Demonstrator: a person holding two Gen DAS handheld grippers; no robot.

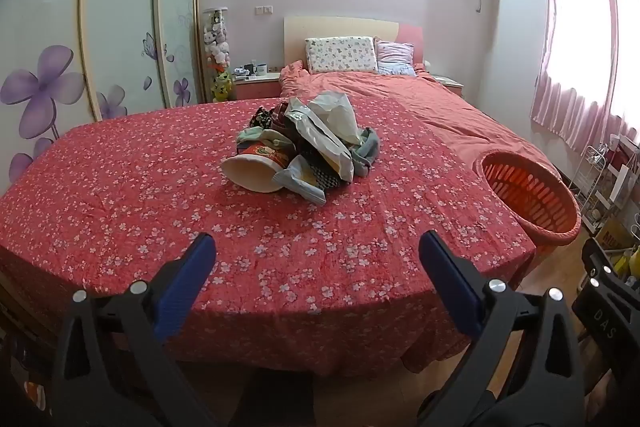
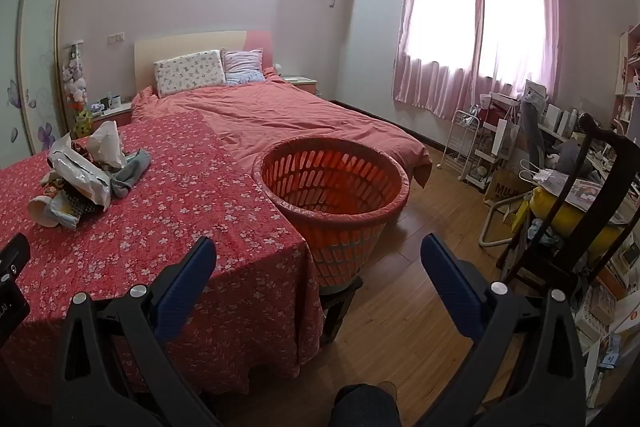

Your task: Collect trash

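While both hang open, trash pile (image 1: 304, 147) lies beyond left hand-held gripper (image 1: 316, 247).

Trash pile (image 1: 304, 143) on the desk (image 1: 120, 195), basket (image 2: 334, 187) just beside the desk's right edge, bed (image 2: 304, 115) behind both, chair (image 2: 568, 211) right of the basket.
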